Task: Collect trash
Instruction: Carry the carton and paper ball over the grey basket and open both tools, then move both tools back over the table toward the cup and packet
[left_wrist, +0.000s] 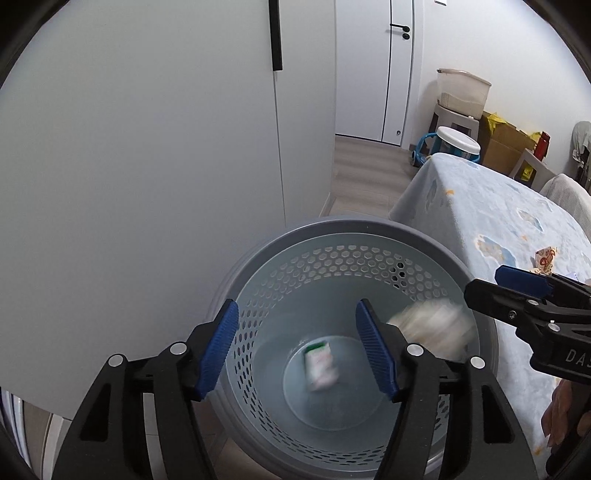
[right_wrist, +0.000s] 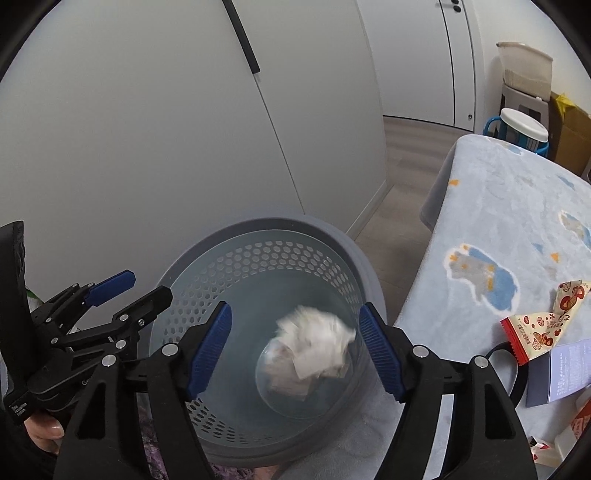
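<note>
So the grey bin (left_wrist: 347, 236) with the holey walls sits on the floor just beside the table (right_wrist: 491, 206). Inside it there's a small green-and-white packet (left_wrist: 320, 365) near the bottom and a blurry crumpled white paper wad (right_wrist: 314, 343) in mid-air over the opening. Left gripper (left_wrist: 297, 350) and right gripper (right_wrist: 295, 350) both hang over the bin, jaws spread, nothing between them. The table has a light blue cloth with cartoon prints; red-and-cream snack wrappers (right_wrist: 535, 325) lie on its near right part. White cabinet doors (left_wrist: 147, 147) behind, wood-look floor (left_wrist: 365, 173) far off.
</note>
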